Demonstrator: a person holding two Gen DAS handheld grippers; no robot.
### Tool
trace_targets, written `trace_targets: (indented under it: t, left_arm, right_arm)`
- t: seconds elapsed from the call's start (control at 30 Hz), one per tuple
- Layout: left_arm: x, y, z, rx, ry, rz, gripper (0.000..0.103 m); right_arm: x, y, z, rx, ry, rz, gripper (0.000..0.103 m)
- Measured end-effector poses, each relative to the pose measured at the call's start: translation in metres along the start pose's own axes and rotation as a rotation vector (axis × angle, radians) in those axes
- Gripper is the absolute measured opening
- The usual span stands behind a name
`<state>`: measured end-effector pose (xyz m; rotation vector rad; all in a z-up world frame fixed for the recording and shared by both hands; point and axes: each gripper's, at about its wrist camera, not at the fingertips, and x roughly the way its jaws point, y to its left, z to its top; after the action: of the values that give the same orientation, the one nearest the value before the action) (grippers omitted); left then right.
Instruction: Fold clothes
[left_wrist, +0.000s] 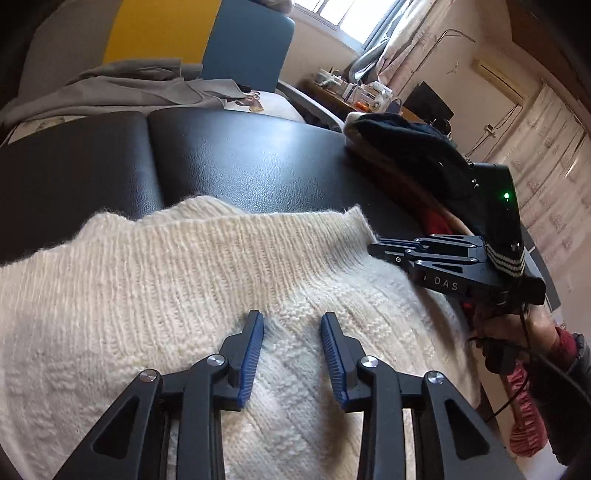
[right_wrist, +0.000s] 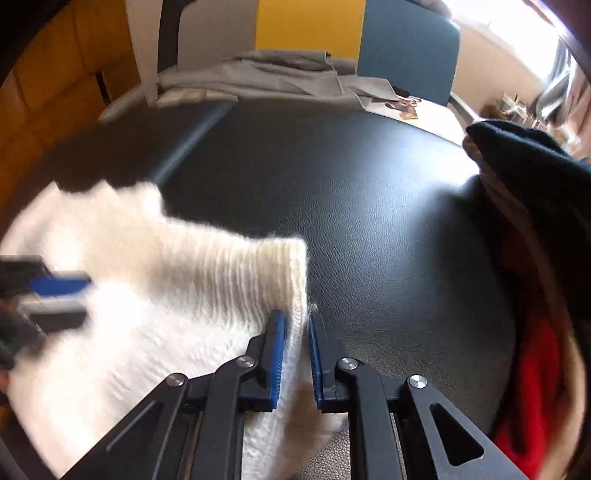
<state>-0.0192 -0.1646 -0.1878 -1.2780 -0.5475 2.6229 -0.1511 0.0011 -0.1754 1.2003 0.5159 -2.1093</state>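
A cream knitted sweater (left_wrist: 192, 280) lies on the black padded table (left_wrist: 236, 155); its ribbed hem points away from me. My left gripper (left_wrist: 292, 321) is open, its blue pads hovering over the knit just below the ribbing. My right gripper (right_wrist: 296, 325) is shut on the sweater's right ribbed edge (right_wrist: 295, 295), the fabric pinched between its blue pads. The right gripper also shows in the left wrist view (left_wrist: 388, 249) at the sweater's right corner. The left gripper appears blurred at the left of the right wrist view (right_wrist: 59, 291).
A pile of dark and red clothes (right_wrist: 532, 258) sits in a basket at the table's right side. A grey garment (left_wrist: 122, 88) lies behind the table near a blue chair back (left_wrist: 247, 40). The black table top stretches beyond the sweater (right_wrist: 351, 192).
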Motion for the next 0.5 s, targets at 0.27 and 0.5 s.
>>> trace_targets:
  t: [0.27, 0.5]
  left_arm:
    - [-0.078, 0.018, -0.018, -0.087, -0.123, -0.067, 0.038]
    - [-0.213, 0.11, -0.083, -0.259, -0.289, 0.076, 0.039]
  right_arm:
    - [-0.016, -0.025, -0.003, 0.183, -0.102, 0.061, 0.061]
    - [-0.068, 0.054, 0.021, -0.031, -0.272, 0.148, 0.073]
